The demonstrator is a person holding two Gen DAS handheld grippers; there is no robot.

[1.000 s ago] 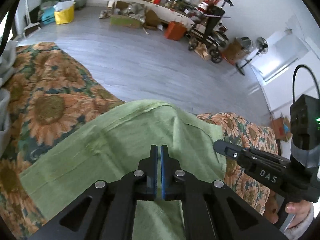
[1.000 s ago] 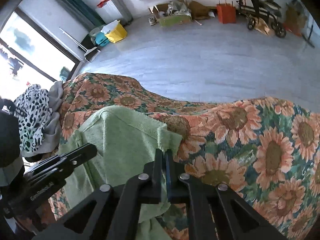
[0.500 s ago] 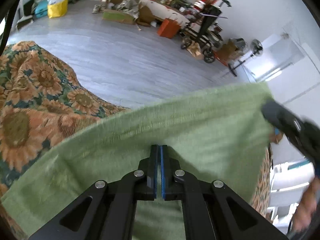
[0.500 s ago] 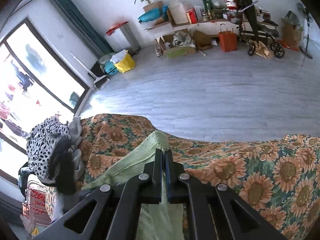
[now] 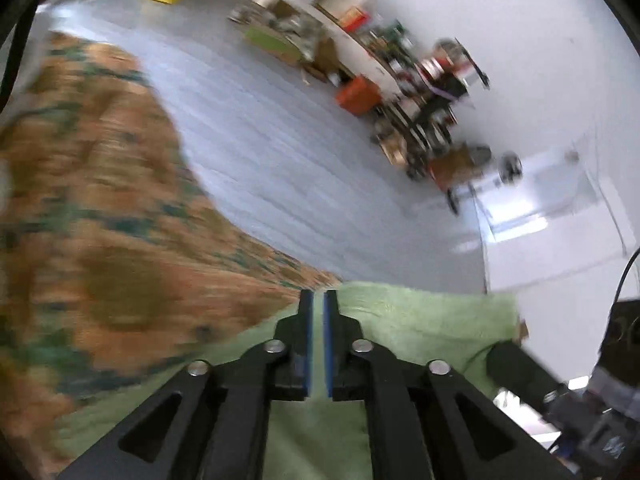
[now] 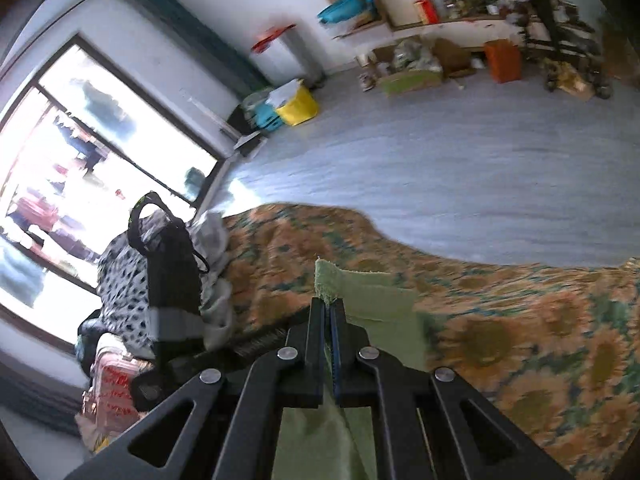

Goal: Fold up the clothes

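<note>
Left tool (image 5: 319, 300) has just been opening: narrow gap, green cloth (image 5: 420, 320) below, not pinched. Right tool (image 6: 328, 308) clamps cloth's corner at frame center, over sunflower bed (image 6: 520, 340). Tip: keep right grip taut, lay edge flat w/o bunching.

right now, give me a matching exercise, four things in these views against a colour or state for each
Things:
1. left gripper
2. right gripper
3. bin
4. bag

States:
A. orange
B. jaws slightly apart, just opening, green cloth seen in the gap
C. yellow
D. clamped on the cloth's edge

Pairs: 1-B, 2-D, 3-C, 4-A
</note>
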